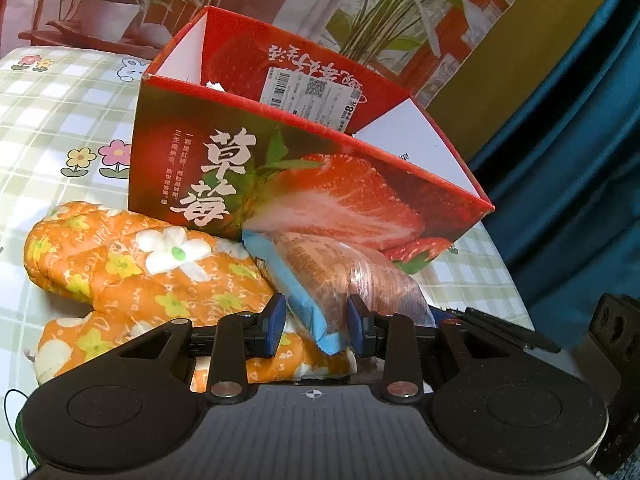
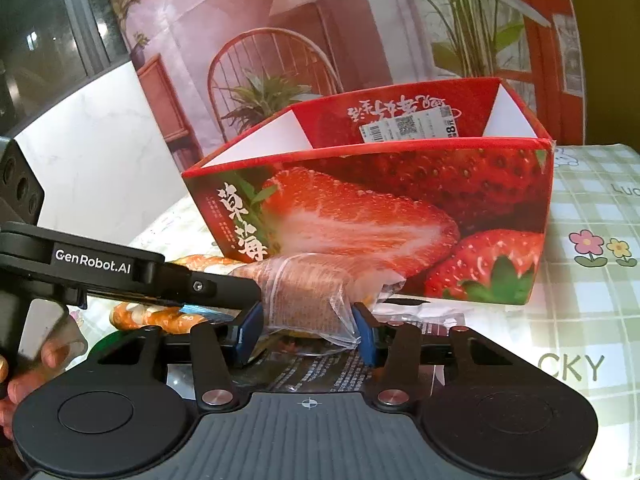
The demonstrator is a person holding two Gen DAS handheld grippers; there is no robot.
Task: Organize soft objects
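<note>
The left wrist view alone shows the whole orange flowered quilted oven mitt lying on the checked counter. Beside it, touching the open red strawberry-printed cardboard box, the clear-wrapped brown packet with blue edge is clenched by left claw and right claw. Bare counter lies rightward.

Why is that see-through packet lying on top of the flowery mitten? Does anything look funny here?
A bit. The clear packet leans tilted across the orange oven mitt, propped against the strawberry box instead of lying inside it. Both sets of jaws are around its ends. The box's shipping label also reads upside down. Nothing looks spilled or torn.
</note>
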